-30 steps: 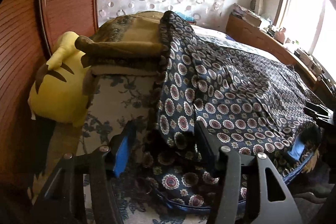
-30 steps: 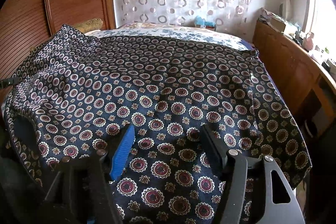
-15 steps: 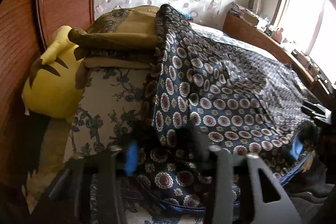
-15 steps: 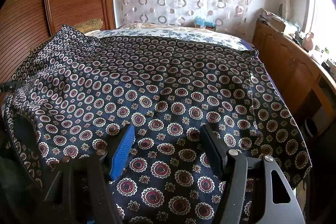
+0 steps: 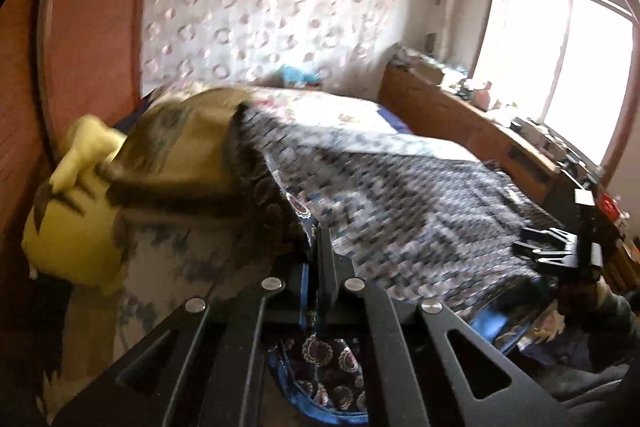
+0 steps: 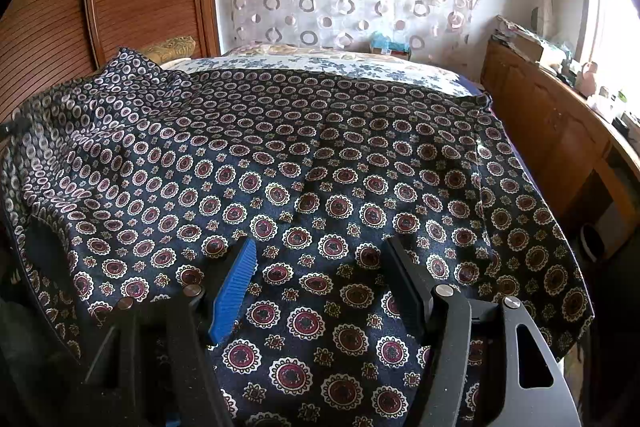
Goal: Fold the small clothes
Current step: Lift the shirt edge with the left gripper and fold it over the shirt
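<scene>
The dark navy garment printed with maroon and cream medallions [image 6: 320, 163] lies spread across the bed, covering most of the near half, its far hem short of the bed's far edge where the cream floral bedsheet [image 6: 344, 63] shows. One sleeve drapes over the bed's right edge beside the wooden sideboard [image 6: 556, 131]; the other side climbs toward the left corner by the headboard. The left gripper [image 5: 314, 259] has its fingers pressed together on the garment's near-left edge, a fold of medallion cloth pinched between them and more hanging below. That view is smeared with motion blur. The right gripper [image 6: 320, 279] hangs over the near edge of the fabric with its fingers spread wide, blue pad [image 6: 236, 287] on one side, nothing between them but the cloth beneath. At the left corner sit an olive-gold patterned cushion [image 5: 188, 147] and a yellow plush toy with brown markings [image 5: 68, 223], stacked against the reddish wooden headboard [image 5: 88, 27]. No containers are visible on the bed.
</scene>
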A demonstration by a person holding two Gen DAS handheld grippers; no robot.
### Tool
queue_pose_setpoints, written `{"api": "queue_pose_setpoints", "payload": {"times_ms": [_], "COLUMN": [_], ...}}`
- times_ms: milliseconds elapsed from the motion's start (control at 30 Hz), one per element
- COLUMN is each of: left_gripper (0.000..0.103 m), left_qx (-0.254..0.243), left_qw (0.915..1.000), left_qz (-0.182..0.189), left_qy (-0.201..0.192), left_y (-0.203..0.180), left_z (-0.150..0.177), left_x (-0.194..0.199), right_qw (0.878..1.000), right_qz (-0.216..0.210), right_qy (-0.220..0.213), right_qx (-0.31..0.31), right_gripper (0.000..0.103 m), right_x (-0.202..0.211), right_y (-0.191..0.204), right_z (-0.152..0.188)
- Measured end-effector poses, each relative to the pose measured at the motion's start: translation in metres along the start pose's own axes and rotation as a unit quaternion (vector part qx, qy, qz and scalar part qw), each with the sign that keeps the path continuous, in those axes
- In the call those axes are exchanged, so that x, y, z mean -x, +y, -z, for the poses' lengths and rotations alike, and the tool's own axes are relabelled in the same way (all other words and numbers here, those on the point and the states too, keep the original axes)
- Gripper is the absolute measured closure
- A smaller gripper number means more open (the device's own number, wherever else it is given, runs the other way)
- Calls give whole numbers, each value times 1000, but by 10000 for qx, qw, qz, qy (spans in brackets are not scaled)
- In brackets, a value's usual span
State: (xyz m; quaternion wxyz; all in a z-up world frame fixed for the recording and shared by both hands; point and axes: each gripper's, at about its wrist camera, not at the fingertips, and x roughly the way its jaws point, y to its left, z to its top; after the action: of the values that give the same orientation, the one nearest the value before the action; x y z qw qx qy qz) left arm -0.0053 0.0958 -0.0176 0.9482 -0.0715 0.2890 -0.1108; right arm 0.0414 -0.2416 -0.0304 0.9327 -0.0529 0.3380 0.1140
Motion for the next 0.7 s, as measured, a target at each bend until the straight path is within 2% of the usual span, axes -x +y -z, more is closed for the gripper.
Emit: {"api": "queue_pose_setpoints", "payload": {"times_ms": [367,533,700], "left_gripper": [100,100,100], "left_qx": [-582,-666,-858], "left_qw": [9956,9928,9883], "left_qz": [632,926,1200], "left_qy": [-363,-374,-386], "left_y": [-57,-75,-102], "left_z": [-52,-72,-86], "left_x": [-20,-31,-39], "right_qw": [10000,10000,9993], "right_qz": [-7,-31,-228], "right_qy": [19,49,283], "right_qx": [8,3,-49], "right_gripper": [36,36,36], "right_x": [-1,0,6], "right_y": [-1,-2,-10], "right_z": [-1,-1,-10]}}
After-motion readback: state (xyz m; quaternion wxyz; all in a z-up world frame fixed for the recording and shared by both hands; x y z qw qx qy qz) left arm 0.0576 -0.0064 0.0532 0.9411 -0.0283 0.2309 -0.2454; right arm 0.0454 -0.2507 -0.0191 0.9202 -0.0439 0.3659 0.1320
